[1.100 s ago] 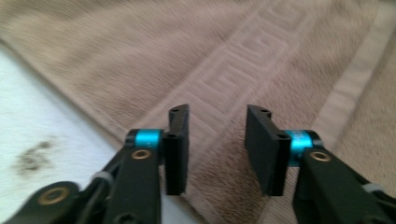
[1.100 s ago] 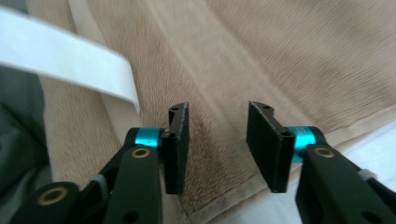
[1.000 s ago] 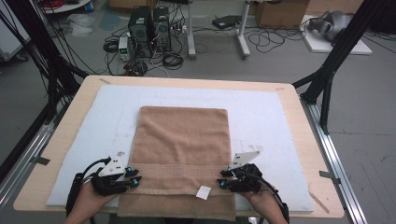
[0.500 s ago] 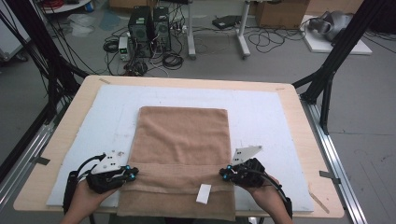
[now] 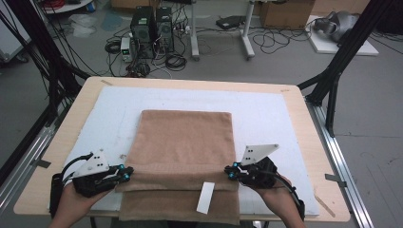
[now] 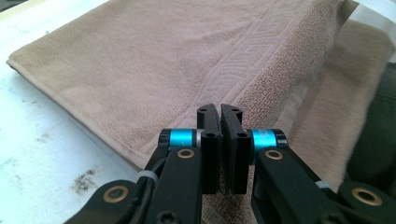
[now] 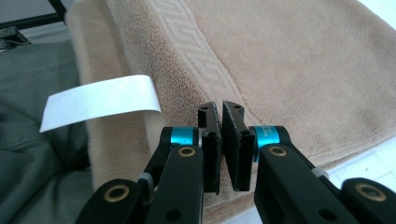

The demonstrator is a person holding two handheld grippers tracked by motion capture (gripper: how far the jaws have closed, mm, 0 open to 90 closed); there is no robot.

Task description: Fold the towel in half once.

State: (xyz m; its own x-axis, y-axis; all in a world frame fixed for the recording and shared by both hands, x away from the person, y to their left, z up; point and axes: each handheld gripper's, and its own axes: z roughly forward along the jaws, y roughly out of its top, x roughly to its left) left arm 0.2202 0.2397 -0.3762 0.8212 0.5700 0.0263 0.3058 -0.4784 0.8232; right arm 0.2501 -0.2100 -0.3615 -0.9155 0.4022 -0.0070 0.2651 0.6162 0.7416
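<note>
A tan towel (image 5: pixel 185 137) lies folded on the white mat, its near end hanging over the table's front edge. My left gripper (image 5: pixel 127 173) is shut on the left side edge of the towel's upper layer (image 6: pixel 154 60), its pads (image 6: pixel 208 126) pinching the hem. My right gripper (image 5: pixel 230 171) is shut on the right side edge of that layer (image 7: pixel 289 60). Both grips hold the layer a little above the one beneath. A white label (image 5: pixel 206 197) hangs from the lifted fold and also appears as a white label (image 7: pixel 100 100) in the right gripper view.
The white mat (image 5: pixel 271 114) covers a wooden table (image 5: pixel 57 142). Black frame posts (image 5: pixel 342 61) stand at both back corners. Computer cases (image 5: pixel 152 23) and cables lie on the floor beyond the far edge.
Both grippers have closed on the towel's side edges and risen a little. The held layer has come up off the one under it.
</note>
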